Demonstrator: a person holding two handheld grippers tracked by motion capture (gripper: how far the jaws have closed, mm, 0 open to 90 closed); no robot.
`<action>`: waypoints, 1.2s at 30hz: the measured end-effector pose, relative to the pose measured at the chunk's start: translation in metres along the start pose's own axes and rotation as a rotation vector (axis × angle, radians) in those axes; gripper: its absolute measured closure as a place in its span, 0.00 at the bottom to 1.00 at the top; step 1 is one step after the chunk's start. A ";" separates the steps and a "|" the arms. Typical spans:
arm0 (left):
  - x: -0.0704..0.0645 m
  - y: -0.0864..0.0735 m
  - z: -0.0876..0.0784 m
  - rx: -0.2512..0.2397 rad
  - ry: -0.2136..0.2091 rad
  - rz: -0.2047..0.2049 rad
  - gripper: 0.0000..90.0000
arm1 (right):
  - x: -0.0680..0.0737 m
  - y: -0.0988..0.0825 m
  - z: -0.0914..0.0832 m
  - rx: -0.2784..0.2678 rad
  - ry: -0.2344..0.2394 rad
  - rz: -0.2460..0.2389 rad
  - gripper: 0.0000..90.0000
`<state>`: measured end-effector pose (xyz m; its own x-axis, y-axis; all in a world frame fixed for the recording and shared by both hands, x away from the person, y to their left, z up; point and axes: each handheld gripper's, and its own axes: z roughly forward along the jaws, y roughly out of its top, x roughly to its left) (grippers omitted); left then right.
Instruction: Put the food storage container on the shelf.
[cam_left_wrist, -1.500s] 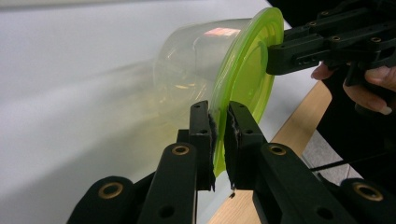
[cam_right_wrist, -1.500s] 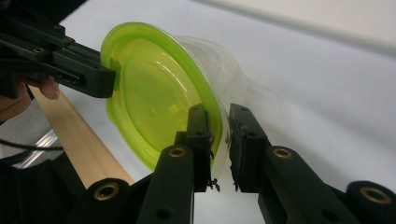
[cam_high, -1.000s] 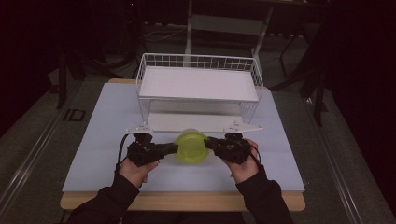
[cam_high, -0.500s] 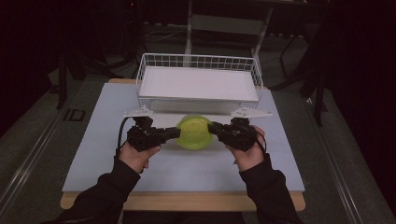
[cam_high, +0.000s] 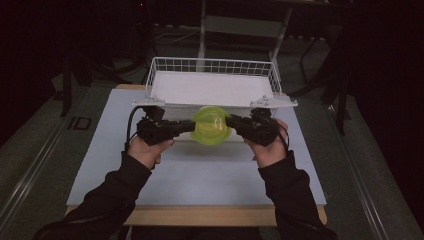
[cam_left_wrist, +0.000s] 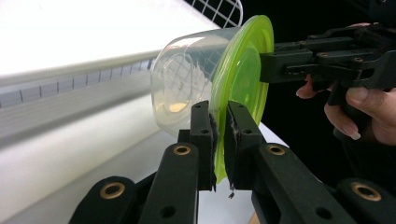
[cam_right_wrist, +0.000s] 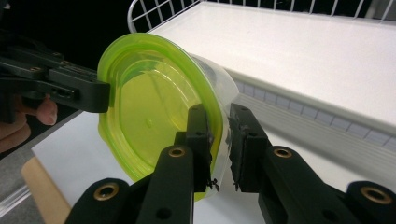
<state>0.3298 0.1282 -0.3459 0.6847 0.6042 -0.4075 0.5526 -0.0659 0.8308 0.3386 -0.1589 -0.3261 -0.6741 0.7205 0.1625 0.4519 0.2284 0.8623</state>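
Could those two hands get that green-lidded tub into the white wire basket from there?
Probably yes. Both the left gripper and right gripper clamp the tub's green lid, held just in front of the basket, whose top is open.

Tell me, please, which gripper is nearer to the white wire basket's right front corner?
Right. The right gripper grips the green-lidded container just below that corner of the wire basket; the left gripper grips the lid's opposite edge, farther off.
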 end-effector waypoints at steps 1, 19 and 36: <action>0.000 0.000 0.000 0.000 0.000 0.000 0.93 | 0.000 0.000 0.000 0.000 0.000 0.000 0.88; 0.020 0.050 0.011 -0.017 -0.002 -0.033 0.93 | -0.016 0.052 0.008 -0.001 -0.059 0.010 0.88; 0.051 0.071 0.033 0.017 0.062 -0.118 0.90 | -0.042 0.080 0.040 0.110 -0.056 0.097 0.88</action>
<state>0.4196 0.1277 -0.3204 0.5842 0.6562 -0.4776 0.6360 -0.0045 0.7717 0.4262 -0.1447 -0.2832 -0.5922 0.7773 0.2126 0.5764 0.2242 0.7858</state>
